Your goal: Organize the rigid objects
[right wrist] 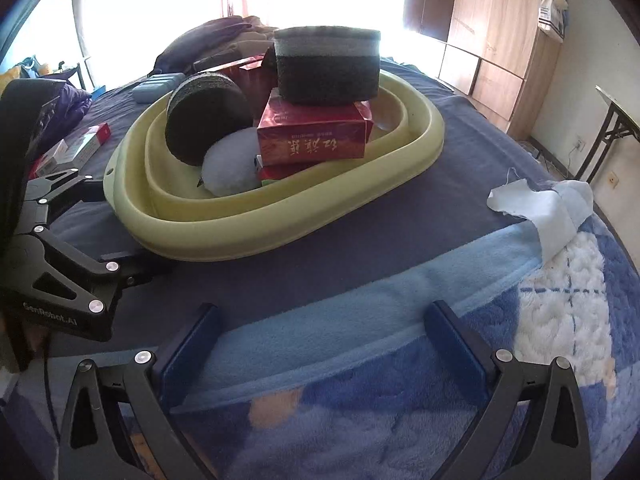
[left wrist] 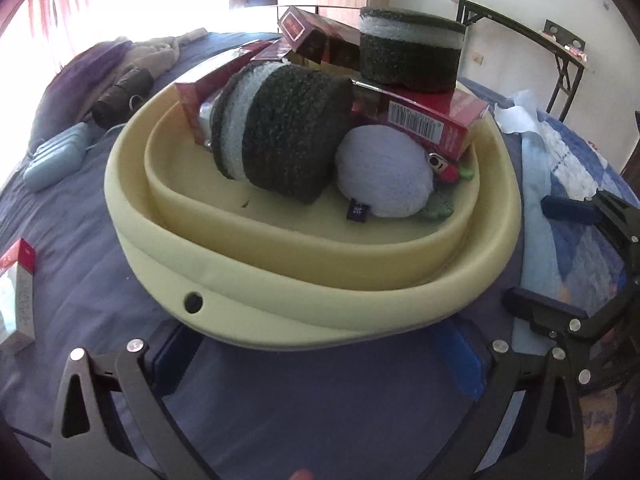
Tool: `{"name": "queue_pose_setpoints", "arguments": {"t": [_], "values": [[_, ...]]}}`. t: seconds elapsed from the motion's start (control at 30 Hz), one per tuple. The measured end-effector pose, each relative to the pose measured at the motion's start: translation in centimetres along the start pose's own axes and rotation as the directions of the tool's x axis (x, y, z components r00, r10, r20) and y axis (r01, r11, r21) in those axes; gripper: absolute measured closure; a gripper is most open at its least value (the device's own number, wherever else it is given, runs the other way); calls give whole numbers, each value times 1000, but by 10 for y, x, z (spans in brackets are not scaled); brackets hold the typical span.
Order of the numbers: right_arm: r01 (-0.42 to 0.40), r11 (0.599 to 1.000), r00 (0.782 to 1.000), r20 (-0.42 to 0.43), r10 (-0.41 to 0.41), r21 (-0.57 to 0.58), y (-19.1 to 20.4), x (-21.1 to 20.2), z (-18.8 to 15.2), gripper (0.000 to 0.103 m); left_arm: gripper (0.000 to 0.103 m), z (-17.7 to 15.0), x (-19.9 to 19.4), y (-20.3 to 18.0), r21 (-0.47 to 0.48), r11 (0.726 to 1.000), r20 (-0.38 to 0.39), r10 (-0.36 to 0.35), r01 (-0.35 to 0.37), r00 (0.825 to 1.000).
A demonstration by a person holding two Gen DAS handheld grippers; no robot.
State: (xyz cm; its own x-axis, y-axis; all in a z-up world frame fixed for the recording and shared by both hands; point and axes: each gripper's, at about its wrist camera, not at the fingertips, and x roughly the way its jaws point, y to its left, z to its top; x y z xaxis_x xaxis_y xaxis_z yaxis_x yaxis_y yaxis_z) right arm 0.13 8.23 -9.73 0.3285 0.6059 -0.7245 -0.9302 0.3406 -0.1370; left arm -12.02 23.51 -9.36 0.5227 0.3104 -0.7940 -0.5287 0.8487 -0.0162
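Both tongs hang open with nothing between their blue pads. Left tongs [left wrist: 316, 364] sit low over the dark blue bed cover [left wrist: 80, 240], just in front of the pale yellow plastic tub [left wrist: 280, 312], and their fingers reach toward its near rim. Right tongs [right wrist: 324, 344] sit farther back, over the fluffy light blue blanket [right wrist: 360, 292], well apart from the tub.

Inside the tub is a pile. One round dark green and white scrub sponge [left wrist: 280, 132] leans on its side. A second round sponge [left wrist: 408, 52] sits on top of a shiny red cardboard box [left wrist: 432, 120]. A soft white plush toy [left wrist: 384, 172] lies low beside them. More red boxes stand behind.

I think the boxes are light and stiff, with smooth, slippery sides, so a squeeze across the two flat sides would hold best. Too hard a squeeze may dent the card. The top sponge looks squashy and light, and it may roll off if the box under it moves. The tub's rim looks bendy.

One more red and white box [left wrist: 20, 300] lies on the cover to the left, outside the tub.
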Motion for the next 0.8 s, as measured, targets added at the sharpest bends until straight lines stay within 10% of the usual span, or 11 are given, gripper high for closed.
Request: {"name": "queue_pose_setpoints", "arguments": {"t": [0.8], "values": [[37,999,999,-15,-38,-39,6,-1,0,0,0,1,0,-2,12,1000,-8,-1,1,1000]]}}
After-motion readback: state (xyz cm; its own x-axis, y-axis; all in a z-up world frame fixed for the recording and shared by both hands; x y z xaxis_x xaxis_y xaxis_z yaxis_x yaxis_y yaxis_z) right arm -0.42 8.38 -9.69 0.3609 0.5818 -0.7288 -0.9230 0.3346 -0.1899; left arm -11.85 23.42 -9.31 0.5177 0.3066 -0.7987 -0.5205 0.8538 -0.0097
